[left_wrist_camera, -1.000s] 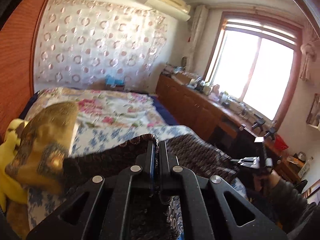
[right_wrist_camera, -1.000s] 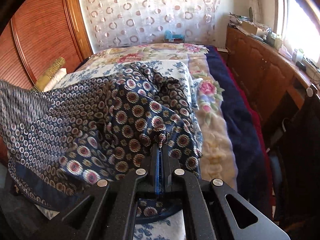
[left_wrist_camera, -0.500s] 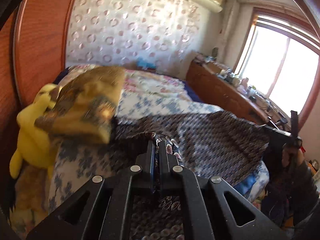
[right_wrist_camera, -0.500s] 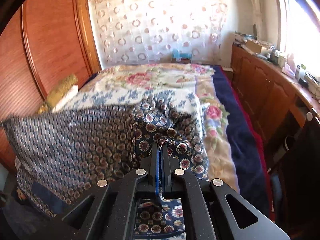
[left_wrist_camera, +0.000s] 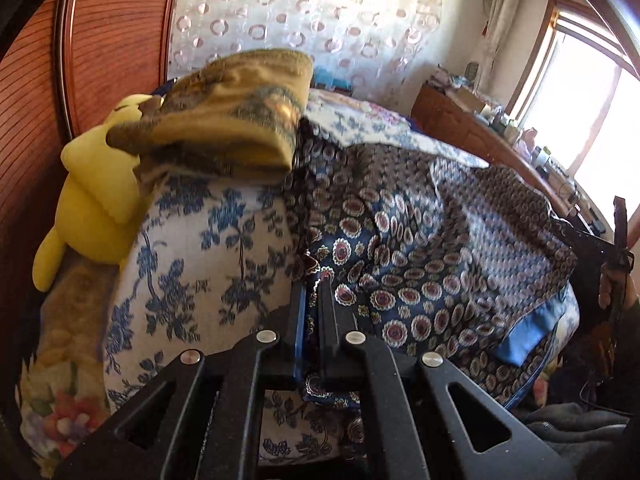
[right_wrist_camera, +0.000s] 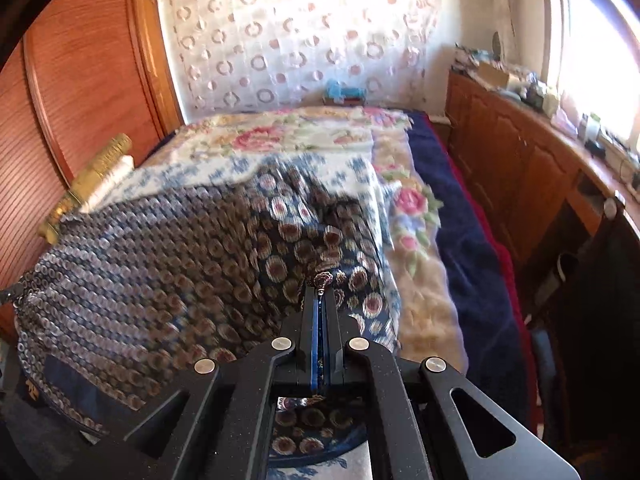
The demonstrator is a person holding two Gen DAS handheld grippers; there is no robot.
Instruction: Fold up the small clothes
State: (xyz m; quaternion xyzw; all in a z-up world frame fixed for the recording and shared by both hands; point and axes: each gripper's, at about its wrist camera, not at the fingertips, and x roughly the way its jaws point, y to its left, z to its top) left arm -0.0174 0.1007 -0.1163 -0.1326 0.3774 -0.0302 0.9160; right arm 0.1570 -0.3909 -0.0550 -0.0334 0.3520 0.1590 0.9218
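While both hand-held grippers point down toward a bed (right_wrist_camera: 472,240), a dark blue patterned garment (left_wrist_camera: 420,248) printed with round medallions hangs stretched between them, draped over the near part of the bed. Seen from the left wrist camera, the left gripper (left_wrist_camera: 312,288) has its two black fingers pressed together on an edge of the garment, with cloth showing above and below the fingers. Seen from the right wrist camera, the right gripper (right_wrist_camera: 320,292) is likewise clamped on another edge of the same garment (right_wrist_camera: 192,264), a small bunch of cloth poking out past its fingertips. Part of the garment shows its paler inner side, with a plain blue band along one hem. Under the garment, the bed is covered by a white bedspread with blue flowers (left_wrist_camera: 208,256); farther up the bed lies a quilt with pink roses (right_wrist_camera: 280,136). At the head side of the bed, against a reddish wooden wardrobe (left_wrist_camera: 112,20), sit a yellow plush toy (left_wrist_camera: 96,196) and a folded golden-brown blanket (left_wrist_camera: 240,120), which touches the garment's far edge. Beyond the bed a spotted white curtain (right_wrist_camera: 300,40) covers the wall. Beside the bed, on the window side, runs a wooden cabinet (right_wrist_camera: 520,160) with small clutter on top.
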